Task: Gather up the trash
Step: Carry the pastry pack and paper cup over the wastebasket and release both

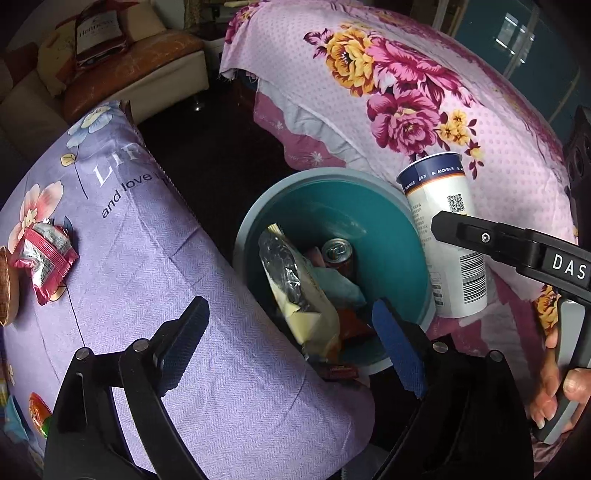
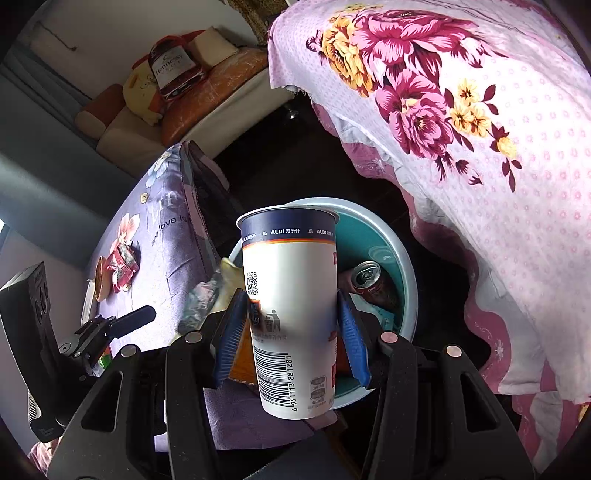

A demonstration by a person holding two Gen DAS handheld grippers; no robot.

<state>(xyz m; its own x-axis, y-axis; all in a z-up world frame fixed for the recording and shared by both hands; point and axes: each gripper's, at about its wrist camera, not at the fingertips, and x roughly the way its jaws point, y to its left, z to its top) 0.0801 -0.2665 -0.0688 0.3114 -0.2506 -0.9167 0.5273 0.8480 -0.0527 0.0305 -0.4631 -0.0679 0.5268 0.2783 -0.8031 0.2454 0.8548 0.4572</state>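
Note:
A teal bin with a grey rim (image 1: 255,218) stands on the dark floor between a cushion and a bed. Inside lie a soda can (image 1: 338,253) and other wrappers. A yellow and silver snack bag (image 1: 295,295) leans over the bin's near edge, between the wide-apart fingers of my left gripper (image 1: 291,347); the pads do not touch it. My right gripper (image 2: 291,336) is shut on a white paper cup with a navy band (image 2: 291,295), held just over the bin's rim (image 2: 408,266). In the left wrist view the cup (image 1: 443,236) hangs at the bin's right side.
A purple printed cushion (image 1: 166,277) lies left of the bin, with a red snack wrapper (image 1: 46,254) and a brown round thing (image 1: 7,288) on it. A pink floral bedspread (image 1: 406,92) hangs at the right. A sofa with a bottle-print bag (image 1: 98,33) stands behind.

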